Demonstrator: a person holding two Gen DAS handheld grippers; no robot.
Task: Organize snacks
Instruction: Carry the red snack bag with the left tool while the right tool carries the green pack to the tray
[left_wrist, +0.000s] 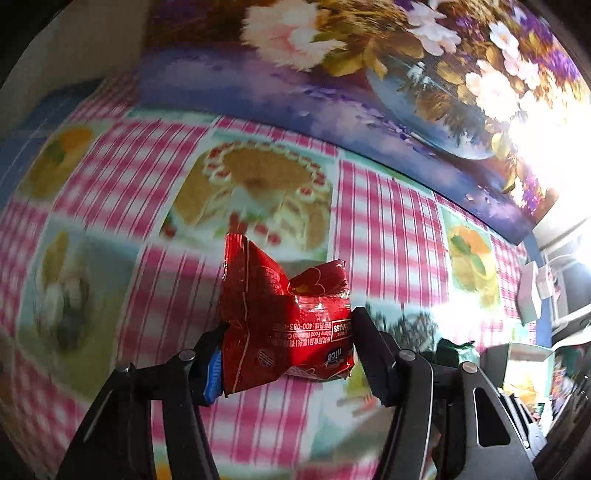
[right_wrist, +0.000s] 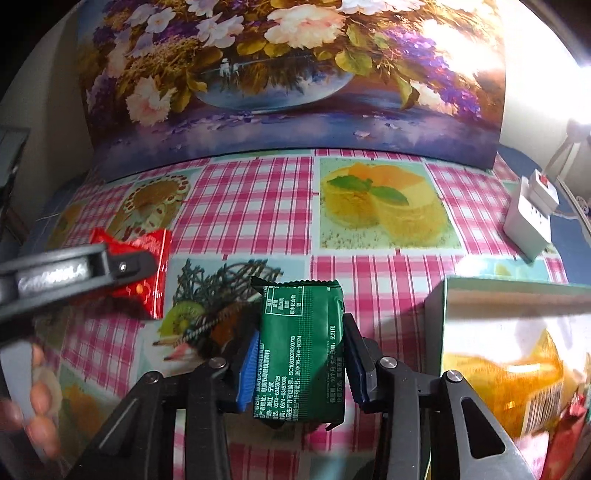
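Left tool (left_wrist: 288, 354): clamped on the red snack packet (left_wrist: 284, 317), one pad on each side of its crumpled lower half. The foil has buckled inward between the pads.

Red packet, place: down at the checked cloth of the table (left_wrist: 388, 221); from the right wrist view it lies at the left, near the printed cake picture, with the left tool across it. Whether it is lifted clear of the cloth I cannot tell.

Right tool (right_wrist: 299, 365): closed on the green snack packet (right_wrist: 301, 347), blue pads pressing its two long edges, printed back facing up.

Green packet, place: held over the table, just left of the open box (right_wrist: 517, 314) that already holds a yellow bag (right_wrist: 509, 376).

Risk, red packet: the grip sits low and on slack foil. If the air shifts inside, I would expect it to slide or twist out.

Risk, crushing: both packets are soft; harder squeezing could break what is inside.

Risk, box wall: the near edge of the box stands close to the green packet. Carried across too low, it could catch the rim and shove the box.

Risk, crowding: the two tools are near each other; swinging both toward the box together could knock one against the other.

Risk, socket strip (right_wrist: 530, 218): well apart at the far right, little danger.
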